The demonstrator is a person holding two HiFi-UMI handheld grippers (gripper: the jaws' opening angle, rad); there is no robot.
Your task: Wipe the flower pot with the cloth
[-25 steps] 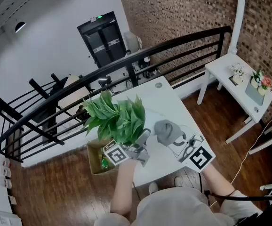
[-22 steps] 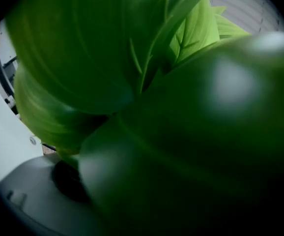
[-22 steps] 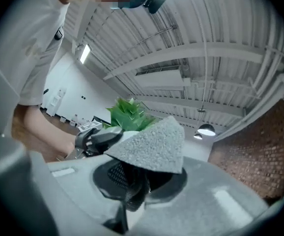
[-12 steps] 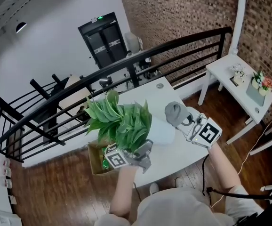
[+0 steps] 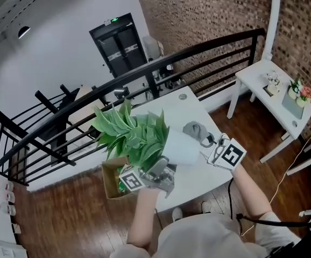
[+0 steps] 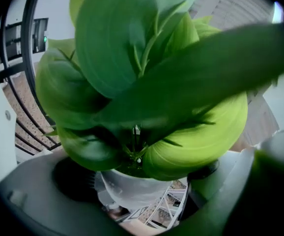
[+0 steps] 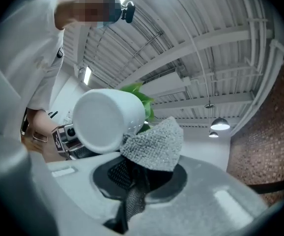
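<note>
Above the white bench (image 5: 190,104) by the black railing (image 5: 145,71), we are clamping the left gripper's (image 5: 162,168) jaws on the flower pot (image 7: 105,119) at its rim, holding it tilted in the air. The right gripper's (image 5: 209,143) jaws are pinching the grey cloth (image 7: 154,141) against the pot's side. We are judging the wiping under way; the next move calls for rubbing around the wall.

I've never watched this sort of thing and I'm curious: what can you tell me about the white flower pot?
The white cylindrical flower pot looks smooth and plain, perhaps ceramic or plastic. It carries a green leafy plant and is tipped nearly sideways above the white table, with its flat base towards the right gripper. The left gripper clamps its rim. A grey knitted cloth, held in the right gripper, appears to touch its side near the base.
</note>
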